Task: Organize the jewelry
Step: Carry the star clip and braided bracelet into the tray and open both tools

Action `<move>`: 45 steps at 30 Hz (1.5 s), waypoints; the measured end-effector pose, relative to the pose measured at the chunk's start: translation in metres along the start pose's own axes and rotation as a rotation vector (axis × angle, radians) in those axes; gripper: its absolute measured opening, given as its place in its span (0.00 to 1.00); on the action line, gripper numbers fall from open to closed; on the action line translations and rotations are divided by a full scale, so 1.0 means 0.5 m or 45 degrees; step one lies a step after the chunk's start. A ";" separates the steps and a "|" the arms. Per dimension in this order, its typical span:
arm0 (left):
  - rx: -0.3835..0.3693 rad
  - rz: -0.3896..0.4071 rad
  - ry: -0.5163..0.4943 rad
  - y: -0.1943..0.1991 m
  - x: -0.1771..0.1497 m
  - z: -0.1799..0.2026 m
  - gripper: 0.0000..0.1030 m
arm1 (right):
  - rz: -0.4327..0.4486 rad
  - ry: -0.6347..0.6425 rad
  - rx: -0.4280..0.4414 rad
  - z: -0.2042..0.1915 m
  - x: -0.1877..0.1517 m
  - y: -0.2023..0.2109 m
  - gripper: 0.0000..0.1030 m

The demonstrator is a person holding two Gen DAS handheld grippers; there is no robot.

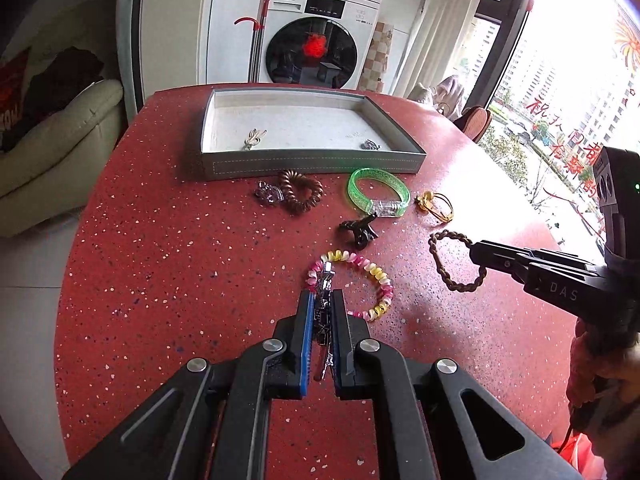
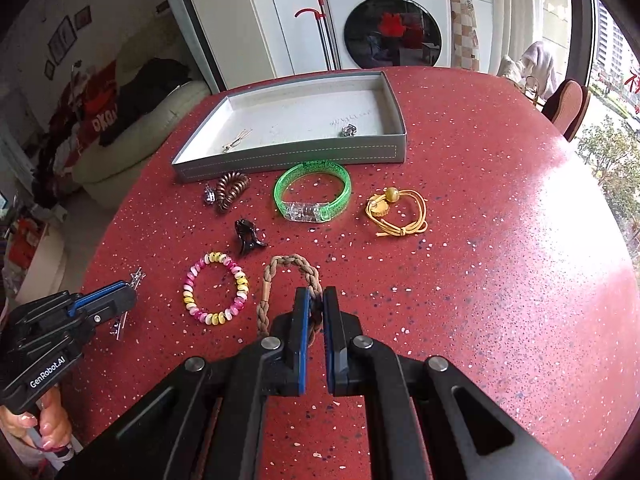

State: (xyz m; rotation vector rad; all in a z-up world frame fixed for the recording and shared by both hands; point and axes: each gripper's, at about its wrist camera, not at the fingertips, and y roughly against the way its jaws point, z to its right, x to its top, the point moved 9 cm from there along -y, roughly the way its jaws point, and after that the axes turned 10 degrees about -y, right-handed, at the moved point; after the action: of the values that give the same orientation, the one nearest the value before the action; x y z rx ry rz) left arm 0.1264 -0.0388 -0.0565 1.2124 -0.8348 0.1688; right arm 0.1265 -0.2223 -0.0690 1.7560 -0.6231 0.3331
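Note:
A grey tray [image 1: 312,164] [image 2: 288,160] stands at the back of the red table and holds two small metal pieces. My left gripper [image 1: 322,300] [image 2: 130,294] is shut on a silver hair clip [image 1: 325,280] [image 2: 136,276] just above the table, beside a pink and yellow bead bracelet [image 1: 378,276] [image 2: 216,294]. My right gripper [image 2: 316,300] [image 1: 478,258] is shut on a brown braided bracelet [image 2: 288,268] [image 1: 444,256] that lies on the table. A green bangle [image 1: 378,192] [image 2: 312,192], a yellow cord bracelet [image 1: 436,206] [image 2: 396,210], a dark claw clip [image 1: 358,230] [image 2: 248,236] and a brown coil hair tie [image 1: 300,192] [image 2: 232,190] lie in front of the tray.
A small silver charm [image 1: 270,194] [image 2: 209,194] lies next to the coil tie. A cream sofa [image 1: 52,152] stands left of the table, a washing machine [image 2: 384,20] behind it, and a window [image 1: 568,80] to the right.

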 end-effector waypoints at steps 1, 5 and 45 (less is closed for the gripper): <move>0.005 0.006 0.000 0.001 0.009 -0.004 0.25 | -0.001 -0.002 0.008 -0.002 0.004 0.000 0.07; 0.031 0.035 -0.012 0.001 0.045 -0.020 0.25 | 0.015 0.003 0.021 -0.009 0.027 0.004 0.07; 0.169 -0.089 0.048 -0.364 0.356 -0.164 0.25 | 0.034 -0.172 -0.030 0.027 0.389 -0.257 0.07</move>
State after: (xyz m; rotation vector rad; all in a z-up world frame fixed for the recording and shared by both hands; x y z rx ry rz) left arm 0.3869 -0.0904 -0.0872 1.3571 -0.7564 0.1916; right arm 0.3572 -0.2585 -0.0738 1.7593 -0.7452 0.2257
